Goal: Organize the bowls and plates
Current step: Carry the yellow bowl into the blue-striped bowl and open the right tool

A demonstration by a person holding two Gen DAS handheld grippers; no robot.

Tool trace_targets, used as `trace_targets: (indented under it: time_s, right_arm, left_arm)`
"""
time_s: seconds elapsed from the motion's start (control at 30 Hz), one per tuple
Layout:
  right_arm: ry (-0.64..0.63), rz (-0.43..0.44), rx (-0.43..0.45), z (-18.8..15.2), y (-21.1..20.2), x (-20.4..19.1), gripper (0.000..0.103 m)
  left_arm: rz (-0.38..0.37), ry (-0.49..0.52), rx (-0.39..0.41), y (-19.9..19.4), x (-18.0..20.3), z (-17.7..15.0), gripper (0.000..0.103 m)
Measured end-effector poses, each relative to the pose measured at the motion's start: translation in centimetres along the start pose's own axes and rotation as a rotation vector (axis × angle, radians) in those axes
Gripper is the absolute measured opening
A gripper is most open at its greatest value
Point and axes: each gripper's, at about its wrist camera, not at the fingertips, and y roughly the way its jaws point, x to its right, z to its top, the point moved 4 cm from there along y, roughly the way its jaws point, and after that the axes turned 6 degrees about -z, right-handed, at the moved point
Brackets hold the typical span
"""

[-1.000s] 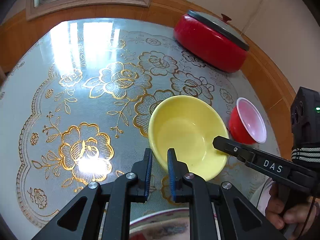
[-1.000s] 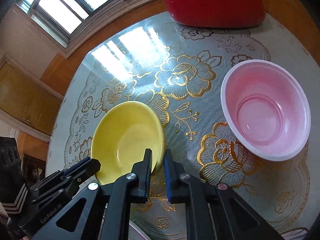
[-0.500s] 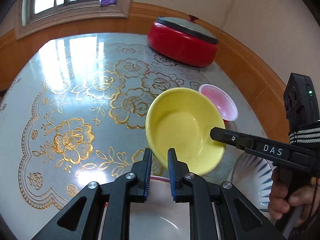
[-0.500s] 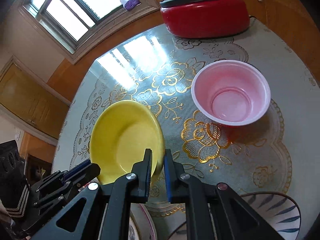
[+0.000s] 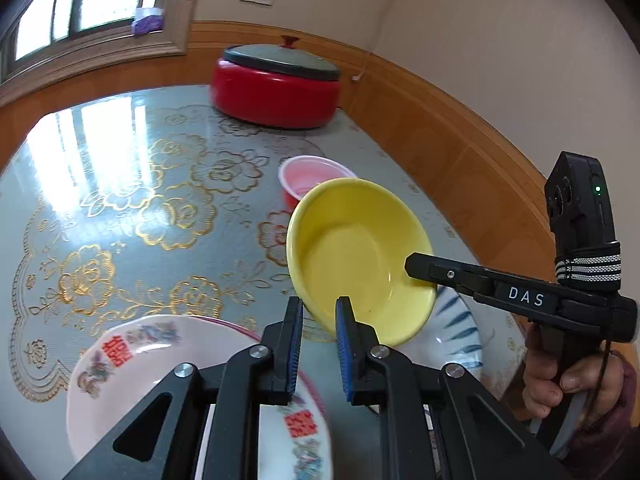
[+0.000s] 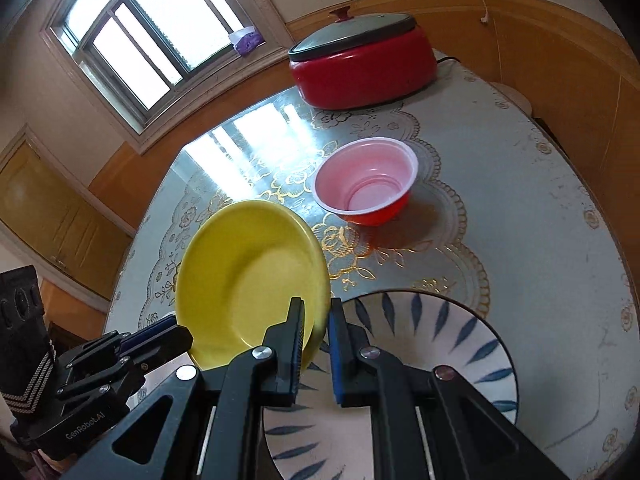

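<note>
Both claws are sharing one yellow bowl (image 5: 356, 256), lifted clear of the table (image 5: 120, 208) and tilted so its hollow is facing the left wrist camera. The left claw (image 5: 318, 344) is clenching the bowl's near rim at 6 o'clock in its own view, blue pads nearly closed with only the thin wall between them. The right claw (image 6: 316, 340) is likewise pinching the rim, at about 5 o'clock on the bowl in its own view, jaws almost shut. Two grips on opposite edges are probably there to keep the shallow, slippery bowl from swinging as it is being carried. In the left view the bowl is hanging over the edge of a blue-leaf plate (image 6: 432, 344) at 4 o'clock, with a flowered plate (image 5: 132, 368) lying at 7 o'clock under the left claw; judging by that, the bowl is likely being brought toward these plates to be stacked or grouped. A red bowl (image 6: 366, 180) with a pale inside is standing alone on the table at 12 o'clock of the yellow one, well apart from the plates, seemingly not yet gathered. A red lidded cooker (image 6: 360, 68) is sitting at the far table edge, out of the way. A hand (image 5: 568, 376) is gripping the right claw's handle at 4 o'clock.
</note>
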Motion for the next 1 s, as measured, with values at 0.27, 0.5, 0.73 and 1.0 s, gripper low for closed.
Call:
trace_targets:
  time_s: [0.27, 0.5, 0.73, 1.0]
  right_arm:
    - [0.053, -0.061, -0.046, -3.6, -1.5, 4.4, 0.011]
    - [0.071, -0.094, -0.107, -5.8, -0.6, 6.2, 0.011]
    - [0.008, -0.134, -0.135, -6.4, 0.1, 6.0, 0.013]
    - [-0.069, -0.187, -0.151, -6.3, 0.4, 5.6, 0.017]
  left_arm:
    - [-0.071, 0.065, -0.081, 2.1, 3.8, -2.3, 0.016]
    - [-0.077, 0.082, -0.142, 3.7, 5.3, -4.1, 0.016]
    - [-0.071, 0.056, -0.180, 4.7, 4.9, -5.2, 0.016]
    - [-0.058, 0.047, -0.188, 5.3, 4.5, -5.5, 0.017]
